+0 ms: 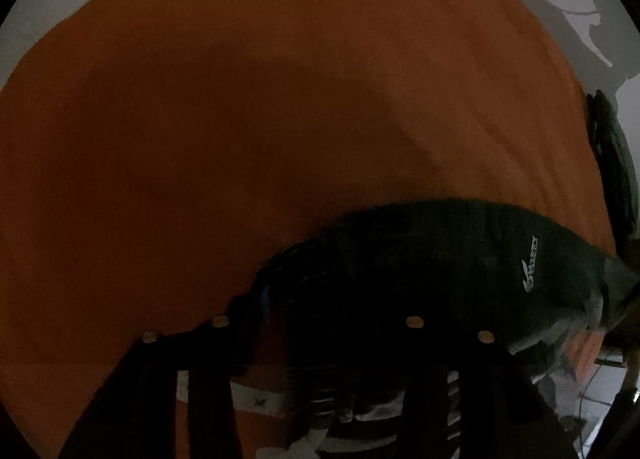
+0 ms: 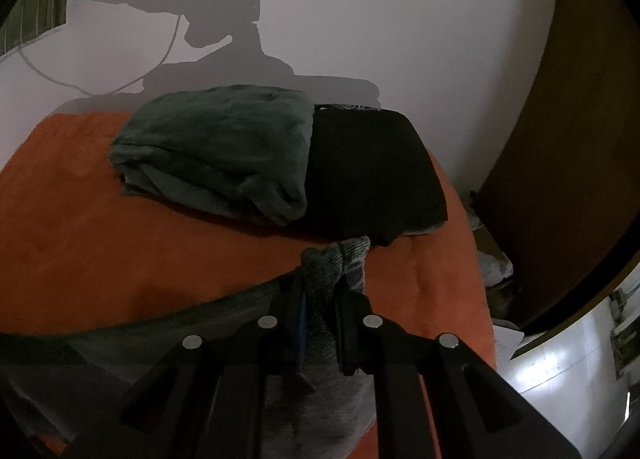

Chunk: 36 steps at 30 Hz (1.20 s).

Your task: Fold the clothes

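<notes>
- Left wrist view: my left tool (image 1: 316,323) points steeply down over the orange blanket (image 1: 240,119); a dark garment (image 1: 440,251) with a small white logo lies bunched beneath it. Too dark to tell whether the tool grips it.
- Right wrist view: my right tool (image 2: 320,311) is clamped on a grey garment (image 2: 336,263), its long axis running toward the camera. Beyond, on the blanket, a folded green garment (image 2: 216,155) touches a folded black one (image 2: 372,171).

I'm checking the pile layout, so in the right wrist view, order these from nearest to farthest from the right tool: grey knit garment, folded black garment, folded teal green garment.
1. Grey knit garment, pinched in the right tool.
2. Folded black garment, just beyond, slightly right.
3. Folded teal green garment, beyond, to the left; close to the black one.
</notes>
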{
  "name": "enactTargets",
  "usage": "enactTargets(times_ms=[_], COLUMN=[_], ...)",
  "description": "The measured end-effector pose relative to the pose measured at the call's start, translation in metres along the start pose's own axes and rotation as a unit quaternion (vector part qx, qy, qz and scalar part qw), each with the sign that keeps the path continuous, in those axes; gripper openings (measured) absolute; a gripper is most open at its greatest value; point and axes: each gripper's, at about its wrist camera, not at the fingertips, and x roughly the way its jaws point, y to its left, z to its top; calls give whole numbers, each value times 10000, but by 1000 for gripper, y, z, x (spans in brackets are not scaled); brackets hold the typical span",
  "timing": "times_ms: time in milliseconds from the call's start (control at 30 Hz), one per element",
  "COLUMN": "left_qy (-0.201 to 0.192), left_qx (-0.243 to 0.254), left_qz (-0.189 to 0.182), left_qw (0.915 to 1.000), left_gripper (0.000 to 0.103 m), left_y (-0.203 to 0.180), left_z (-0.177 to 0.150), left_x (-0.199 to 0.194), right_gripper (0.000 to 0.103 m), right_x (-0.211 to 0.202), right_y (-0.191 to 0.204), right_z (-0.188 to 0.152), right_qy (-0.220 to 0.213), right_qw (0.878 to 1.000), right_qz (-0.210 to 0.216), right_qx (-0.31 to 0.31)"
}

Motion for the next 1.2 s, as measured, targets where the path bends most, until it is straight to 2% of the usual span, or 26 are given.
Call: enactTargets(times_ms=[133, 200, 300, 333, 400, 433, 467, 533, 600, 633, 800, 900, 1000, 1033, 1067, 1200], left_qy=[5, 250, 823, 813, 693, 553, 408, 55, -262, -395, -954, -1213, -1503, -1610, -1756, -1923], left_qx=[-329, -372, -739, -781, -790, -836, -888, -862, -737, -710, -639, -330, 72, 163, 255, 66], left_qz=[-290, -461, -1006, -1098, -1279, -1414, -1475, -1527, -1558, -1572, -1679, -1651, -1520, -1452, -1378, -1195], left_qw=[9990, 9979, 9888, 9875, 9862, 9849, 9842, 9845, 9847, 9842, 9791, 9782, 9769, 9761, 9744, 9740], left_gripper=[40, 45, 50, 50, 50, 47, 44, 33, 28, 11, 11, 11, 11, 11, 11, 12], left_y=[24, 36, 75, 82, 91, 96, 104, 117, 130, 137, 133, 99, 78, 63, 64, 76], left_z=[14, 21, 5, 6, 10, 13, 2, -2, -3, -12, -52, -74, -65, -58, -54, -29], left_x=[-9, -10, -9, -10, -11, -13, -22, -36, -53, -63, -109, -129, -145, -140, -148, -141], right_gripper=[10, 10, 10, 10, 10, 10, 10, 10, 10, 10, 10, 10, 10, 10, 10, 10], right_x=[-1, 0, 3, 4, 4, 5, 4, 3, 1, 0, -5, -9, -20, -27, -36, -52], right_y=[-1, -2, -6, -7, -7, -7, -6, -3, -2, -2, -5, -7, -10, -14, -18, -37], right_z=[-3, -4, -8, -9, -11, -13, -14, -15, -17, -17, -20, -21, -19, -16, -13, 11], right_qy=[-56, -48, -5, 11, 26, 26, 28, 24, 5, -11, -87, -127, -284, -423, -582, -1055], right_qw=[10000, 9999, 9996, 9995, 9992, 9992, 9993, 9994, 9995, 9995, 9992, 9989, 9984, 9977, 9966, 9905], right_qz=[22, 65, 154, 183, 214, 223, 224, 219, 221, 221, 220, 237, 207, 200, 191, -123], right_qx=[62, 96, 224, 275, 324, 321, 304, 262, 233, 232, 324, 380, 433, 484, 545, 878])
